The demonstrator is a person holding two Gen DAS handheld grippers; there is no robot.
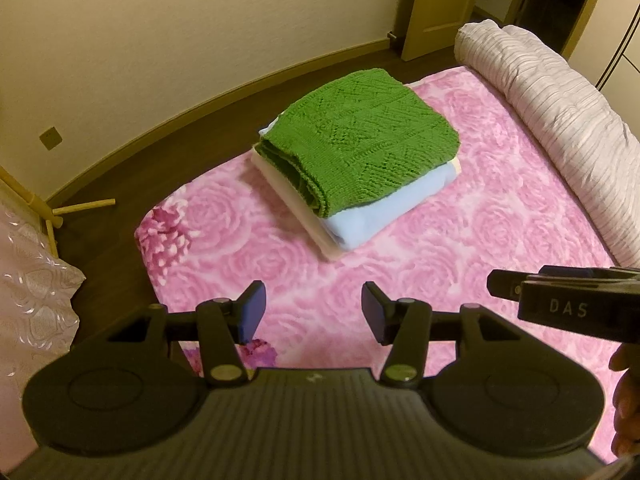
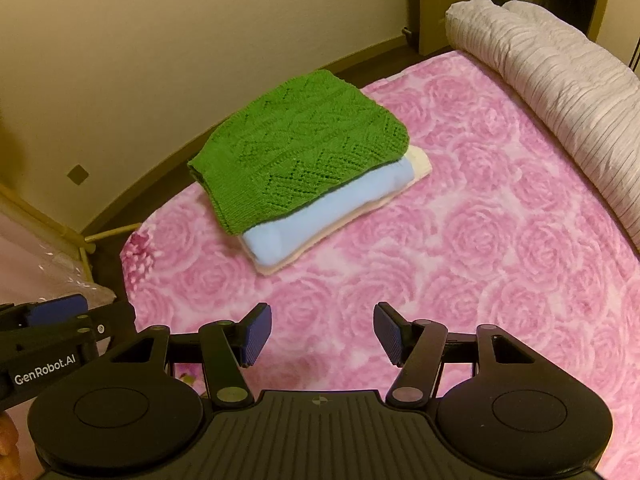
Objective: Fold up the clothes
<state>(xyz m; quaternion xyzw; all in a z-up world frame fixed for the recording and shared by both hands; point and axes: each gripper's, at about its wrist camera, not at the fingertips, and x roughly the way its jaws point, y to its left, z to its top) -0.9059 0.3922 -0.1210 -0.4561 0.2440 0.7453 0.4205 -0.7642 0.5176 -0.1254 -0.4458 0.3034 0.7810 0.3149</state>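
A folded green knit sweater (image 1: 356, 144) (image 2: 296, 140) tops a neat stack on the pink rose-patterned bed cover (image 1: 460, 248) (image 2: 480, 248). Under it lie a folded light blue garment (image 1: 384, 212) (image 2: 320, 224) and a cream one (image 1: 288, 196) (image 2: 420, 160). My left gripper (image 1: 314, 312) hovers open over the cover, short of the stack, nothing between its blue pads. My right gripper (image 2: 322, 334) is open too, also short of the stack and empty. Each gripper shows at the edge of the other's view: the right gripper (image 1: 560, 296), the left gripper (image 2: 56, 324).
A rolled pale striped duvet (image 1: 560, 120) (image 2: 560, 88) lies along the bed's right side. Dark wood floor (image 1: 168, 160) and a cream wall run behind the bed. A wooden stand's legs (image 1: 80, 208) and a shiny patterned cloth (image 1: 32, 300) sit at the left. A door (image 1: 436, 4) stands at the back.
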